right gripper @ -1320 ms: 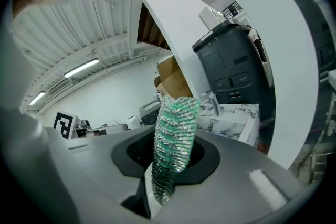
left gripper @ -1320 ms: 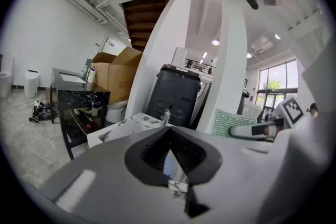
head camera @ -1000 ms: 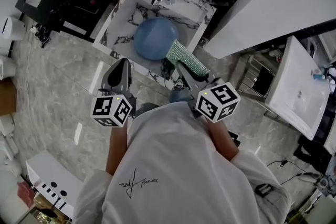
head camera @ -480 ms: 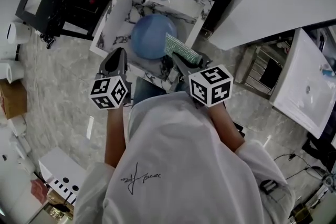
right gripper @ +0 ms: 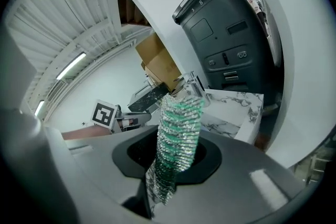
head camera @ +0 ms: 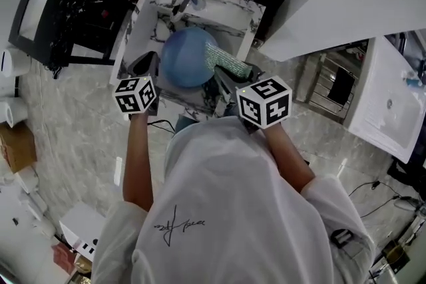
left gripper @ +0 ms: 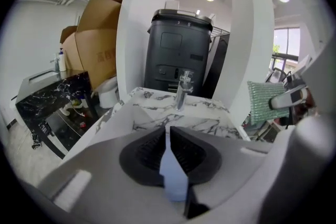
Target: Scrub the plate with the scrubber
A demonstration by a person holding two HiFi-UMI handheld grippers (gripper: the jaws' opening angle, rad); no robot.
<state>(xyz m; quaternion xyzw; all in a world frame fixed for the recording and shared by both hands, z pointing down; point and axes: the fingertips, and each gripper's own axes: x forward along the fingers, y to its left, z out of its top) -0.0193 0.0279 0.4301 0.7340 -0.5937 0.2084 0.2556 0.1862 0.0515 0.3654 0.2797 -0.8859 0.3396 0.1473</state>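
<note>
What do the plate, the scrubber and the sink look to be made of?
Plate: smooth, matte pale blue with a thin edge; probably plastic or glazed ceramic, the look leaves it open.
Scrubber: green and silvery glittering knitted mesh, likely synthetic metallic fibre.
Sink: white with dark veining, so marble or a marble-look stone.

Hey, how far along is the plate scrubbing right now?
Done: both pickups. The left tongs are shut on the blue plate, and the right tongs are shut on the green scrubber. In hand: the plate is held over the marble sink, with the scrubber across its right rim in the head view; whether they touch can't be told. Left: the scrubbing itself.
</note>
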